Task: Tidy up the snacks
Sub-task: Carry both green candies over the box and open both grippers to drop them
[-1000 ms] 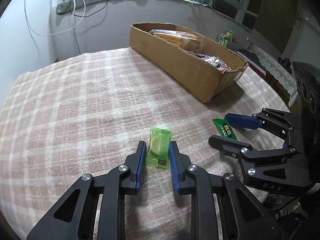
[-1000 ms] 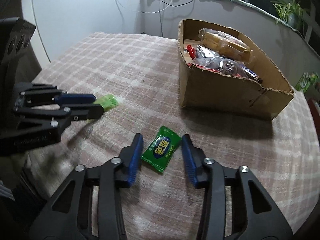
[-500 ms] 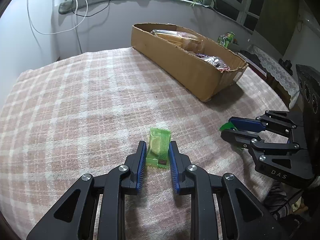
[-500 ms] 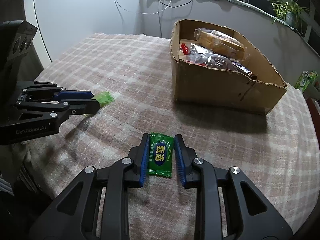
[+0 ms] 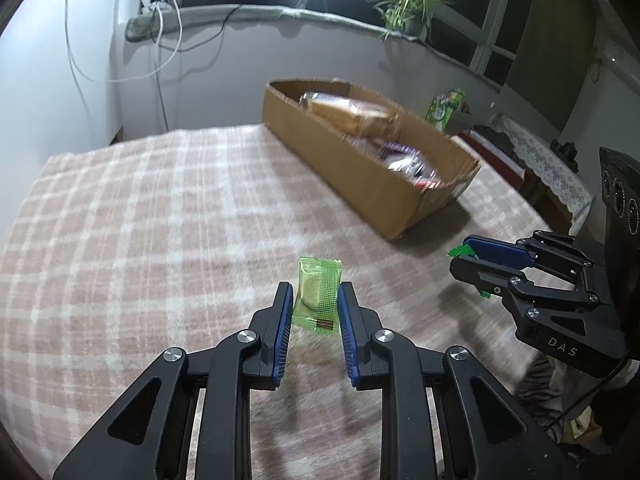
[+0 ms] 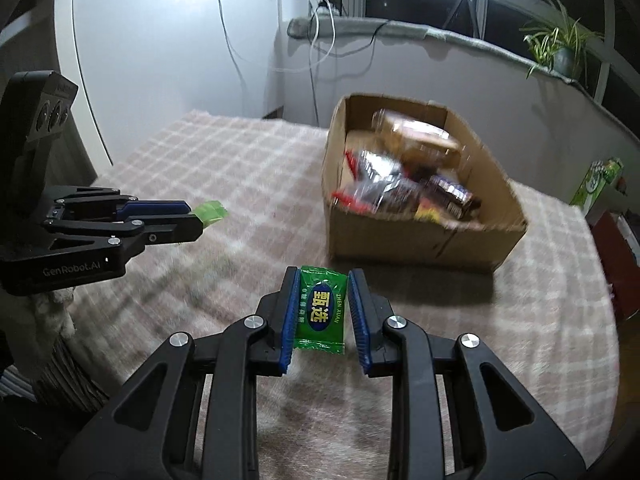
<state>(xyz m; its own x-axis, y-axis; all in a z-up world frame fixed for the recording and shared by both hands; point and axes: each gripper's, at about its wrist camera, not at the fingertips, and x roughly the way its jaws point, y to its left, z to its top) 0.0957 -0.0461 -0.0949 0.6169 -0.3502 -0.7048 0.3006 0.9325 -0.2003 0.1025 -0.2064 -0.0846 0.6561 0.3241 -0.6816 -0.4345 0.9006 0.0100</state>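
My left gripper (image 5: 313, 300) is shut on a light green snack packet (image 5: 318, 296) and holds it lifted above the checked tablecloth (image 5: 160, 220). My right gripper (image 6: 322, 304) is shut on a dark green candy packet (image 6: 322, 310), also lifted off the cloth. The cardboard box (image 5: 352, 168) holding several wrapped snacks lies ahead and to the right in the left wrist view; it also shows in the right wrist view (image 6: 420, 236), just beyond the candy. Each gripper shows in the other's view: the right gripper (image 5: 468, 260) and the left gripper (image 6: 196, 216).
A window sill with a potted plant (image 5: 404, 12) and hanging cables (image 5: 160, 40) runs behind the table. A green carton (image 6: 598, 180) stands off the table's right side. A lace-covered surface (image 5: 548, 168) lies beyond the right edge.
Both grippers have risen off the cloth with their packets held. The right gripper closed on the dark green candy during the last second.
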